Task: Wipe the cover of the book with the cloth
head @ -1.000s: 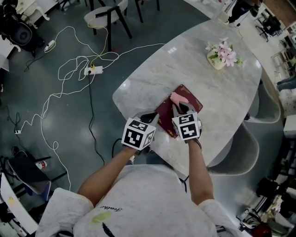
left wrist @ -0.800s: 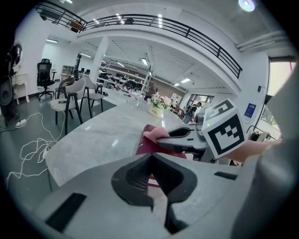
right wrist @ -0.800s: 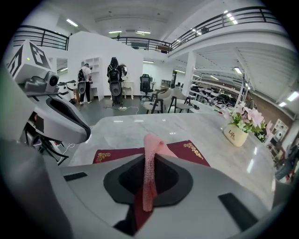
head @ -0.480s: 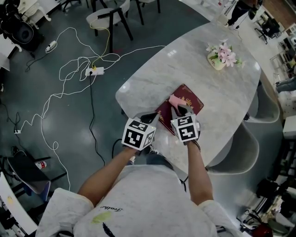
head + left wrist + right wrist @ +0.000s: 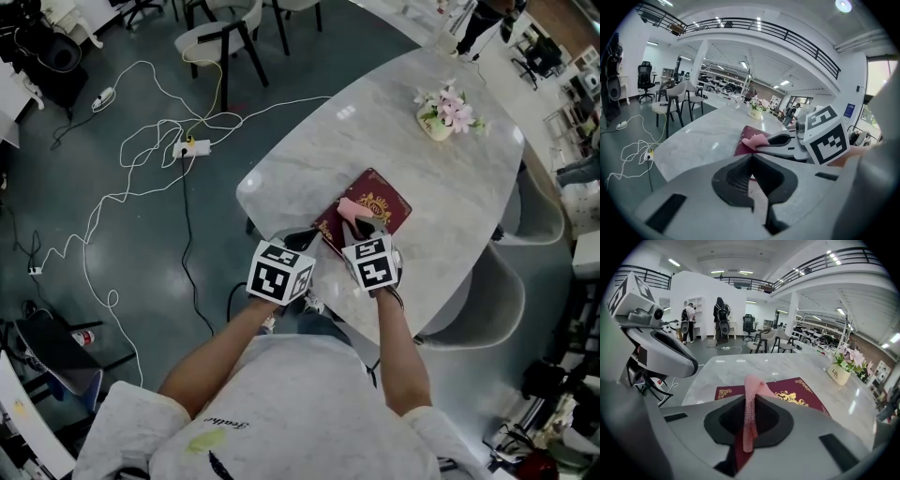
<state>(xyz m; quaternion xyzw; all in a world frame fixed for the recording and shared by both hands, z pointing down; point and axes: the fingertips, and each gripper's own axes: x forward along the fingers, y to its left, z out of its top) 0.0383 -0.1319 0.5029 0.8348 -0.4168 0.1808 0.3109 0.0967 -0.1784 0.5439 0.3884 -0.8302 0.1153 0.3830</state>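
Centre frame, the right gripper [image 5: 749, 400] is clenched on a pink knitted cloth [image 5: 752, 385], which hides part of the maroon, gold-ornamented book [image 5: 806, 399]. The left gripper [image 5: 751, 156], lower centre, has its jaws pressed together with nothing between them.

White cables [image 5: 159, 141] sprawl across the dark floor [image 5: 75, 309] beside a marble table [image 5: 319, 150].

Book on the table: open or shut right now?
Shut. The book lies flat on the table, gold-decorated maroon cover up, no pages showing.

Even indoor ceiling light, soft glare on marble table [image 5: 441, 202], fisheye-warped dark edges
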